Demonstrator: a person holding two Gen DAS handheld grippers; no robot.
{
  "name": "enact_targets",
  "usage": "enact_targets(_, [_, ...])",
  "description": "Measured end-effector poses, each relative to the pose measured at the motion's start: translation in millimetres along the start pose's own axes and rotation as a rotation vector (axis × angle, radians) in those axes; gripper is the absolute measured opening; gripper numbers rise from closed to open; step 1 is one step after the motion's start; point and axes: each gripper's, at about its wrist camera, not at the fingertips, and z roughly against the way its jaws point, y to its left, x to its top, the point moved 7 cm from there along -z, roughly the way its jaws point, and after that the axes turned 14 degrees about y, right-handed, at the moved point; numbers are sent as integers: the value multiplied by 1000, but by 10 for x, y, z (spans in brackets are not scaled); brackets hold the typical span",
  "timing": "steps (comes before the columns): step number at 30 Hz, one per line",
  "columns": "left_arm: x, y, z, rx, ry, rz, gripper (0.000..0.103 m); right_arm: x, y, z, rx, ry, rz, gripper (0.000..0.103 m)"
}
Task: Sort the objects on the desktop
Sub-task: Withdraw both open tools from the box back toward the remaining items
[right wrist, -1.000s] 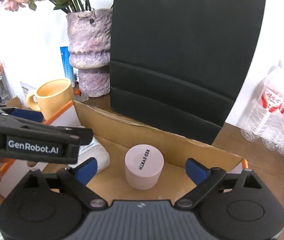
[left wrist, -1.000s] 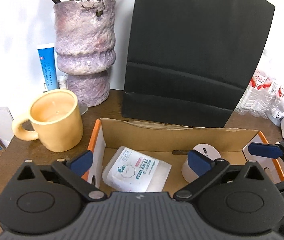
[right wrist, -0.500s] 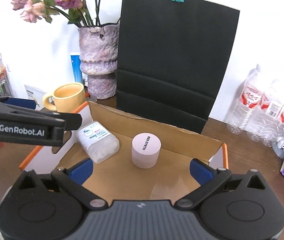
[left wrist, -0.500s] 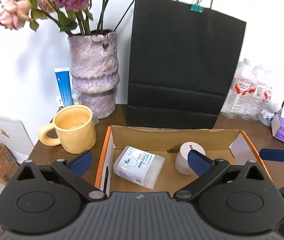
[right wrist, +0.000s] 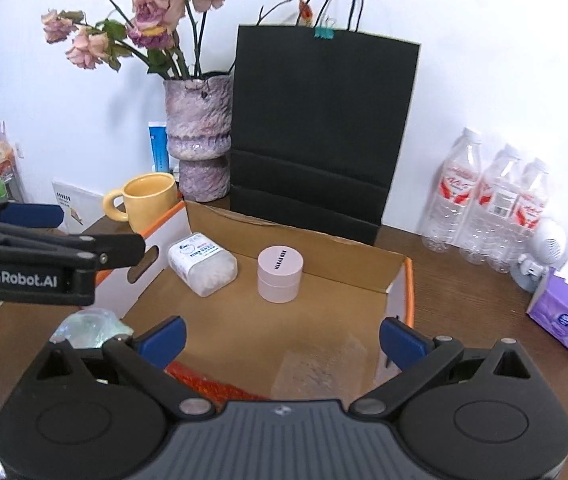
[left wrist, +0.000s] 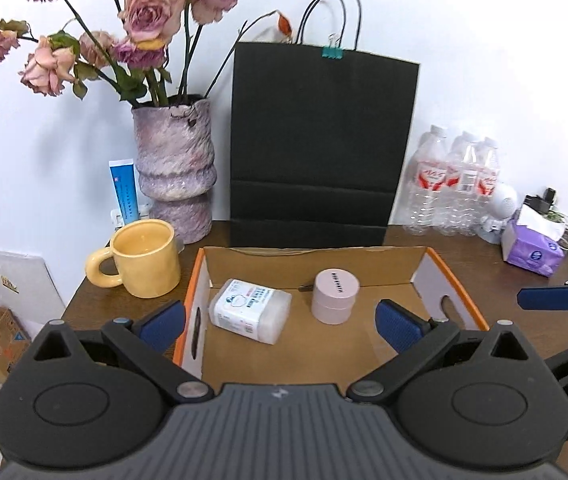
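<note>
1. Two claws hang above the near edge of an open cardboard box (left wrist: 315,260) with orange-trimmed rims that sits on the brown worktop (left wrist: 483,264); the left claw (left wrist: 280,318) is spread wide with nothing between its blue pads, and the right claw (right wrist: 282,336) is likewise spread wide and holds nothing.
2. At about 9 o'clock from the box, just outside its left wall, stands a yellow mug (left wrist: 144,258), handle turned to the left.
3. Behind the mug at 11 o'clock stands a mottled purple vase (left wrist: 174,168) of faded pink roses (left wrist: 146,10), with a blue-and-white tube (left wrist: 124,190) upright beside it against the wall.
4. Inside the box, on its left half, lies a white plastic pack (left wrist: 250,310) with a printed label, tilted at an angle to the walls.
5. Just right of the pack, apart from it, stands a round pale-pink jar (left wrist: 335,296), upright, lid on, dark lettering across the top.
6. At 12 o'clock behind the box stands a black paper bag (left wrist: 319,140), a teal clip on its top edge.
7. At 2 o'clock stand three clear water bottles (right wrist: 487,200) with red labels, and farther right a purple tissue pack (right wrist: 563,316).
</note>
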Motion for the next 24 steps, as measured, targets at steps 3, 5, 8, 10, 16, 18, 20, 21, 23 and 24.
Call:
enact_targets(3, [-110, -69, 90, -4, -6, -4, 103, -101, -17, 161, 8, -27, -6, 103])
enact_targets(5, [-204, -96, 138, 1, -5, -6, 103, -184, -15, 255, 8, -44, -3, 103])
enact_targets(8, [-350, -125, 213, 6, -4, -7, 103, -333, 0, 402, -2, -71, 9, 103])
enact_targets(10, [-431, -135, 277, 5, -12, -7, 103, -449, 13, 505, -9, -90, 16, 103])
enact_targets(16, [-627, -248, 510, 0, -43, -20, 103, -847, 51, 710, 2, -110, 16, 103])
enact_targets(18, [-713, -270, 602, -25, -56, -12, 103, -980, 57, 771, 11, -117, 14, 103])
enact_targets(20, [-812, -270, 665, -47, -62, -1, 103, -1111, 55, 817, 17, -122, 14, 103])
enact_targets(21, [-862, -269, 693, -56, -64, 4, 103, -1171, 52, 834, 18, -124, 14, 103])
enact_targets(23, [-968, -269, 733, -64, -69, 9, 103, -1287, 46, 847, 3, -131, 18, 103])
enact_targets(24, [-1022, -271, 741, -62, -70, 8, 103, -1331, 45, 852, -5, -135, 19, 103])
